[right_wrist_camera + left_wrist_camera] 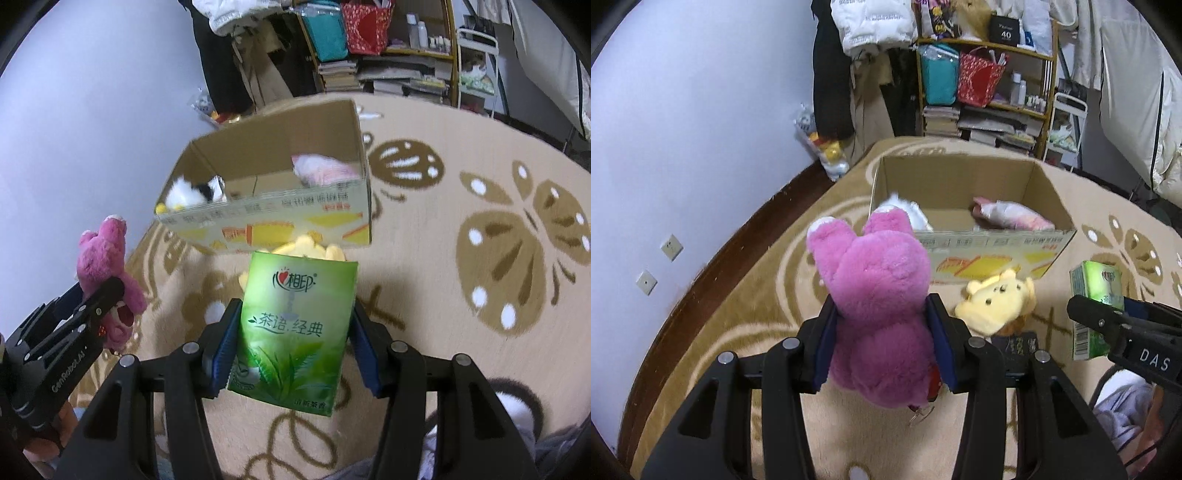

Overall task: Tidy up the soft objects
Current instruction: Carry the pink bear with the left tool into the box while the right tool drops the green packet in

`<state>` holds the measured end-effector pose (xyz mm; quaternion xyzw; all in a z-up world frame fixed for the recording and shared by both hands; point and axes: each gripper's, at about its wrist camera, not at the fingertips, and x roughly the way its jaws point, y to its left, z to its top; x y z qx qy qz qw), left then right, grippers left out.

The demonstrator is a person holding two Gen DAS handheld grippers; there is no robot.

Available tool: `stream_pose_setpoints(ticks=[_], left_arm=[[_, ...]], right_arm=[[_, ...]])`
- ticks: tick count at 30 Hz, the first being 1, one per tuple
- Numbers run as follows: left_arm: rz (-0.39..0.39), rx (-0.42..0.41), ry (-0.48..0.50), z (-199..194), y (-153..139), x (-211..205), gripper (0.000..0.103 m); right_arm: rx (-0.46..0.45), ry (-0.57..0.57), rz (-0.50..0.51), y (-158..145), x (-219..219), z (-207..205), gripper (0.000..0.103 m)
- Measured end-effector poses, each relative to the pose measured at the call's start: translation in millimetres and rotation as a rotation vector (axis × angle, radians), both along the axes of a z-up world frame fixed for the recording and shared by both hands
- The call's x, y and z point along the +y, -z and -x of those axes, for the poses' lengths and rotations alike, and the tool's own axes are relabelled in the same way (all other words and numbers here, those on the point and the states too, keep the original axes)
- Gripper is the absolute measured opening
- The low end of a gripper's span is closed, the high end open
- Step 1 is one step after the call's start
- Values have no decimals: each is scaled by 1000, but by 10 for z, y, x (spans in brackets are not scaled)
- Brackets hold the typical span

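Left gripper (882,343) is clamped on a pink plush bear (875,295), held up near the cardboard box (993,254). Right gripper (295,350) squeezes a green tissue pack (295,332), just above the yellow plush (993,299) on the rug (424,277).

Soft even indoor light, mild motion blur, strong fisheye bending, dark vignetted corners
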<state>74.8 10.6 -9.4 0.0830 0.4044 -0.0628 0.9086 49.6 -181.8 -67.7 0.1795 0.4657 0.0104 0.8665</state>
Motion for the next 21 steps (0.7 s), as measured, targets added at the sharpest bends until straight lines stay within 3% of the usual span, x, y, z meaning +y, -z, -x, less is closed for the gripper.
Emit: stream_pose_setpoints(ticks=[21], left_arm=[[-50, -84, 47, -664, -152, -320, 45]], right_arm=[[-30, -40, 81, -187, -184, -635, 59]])
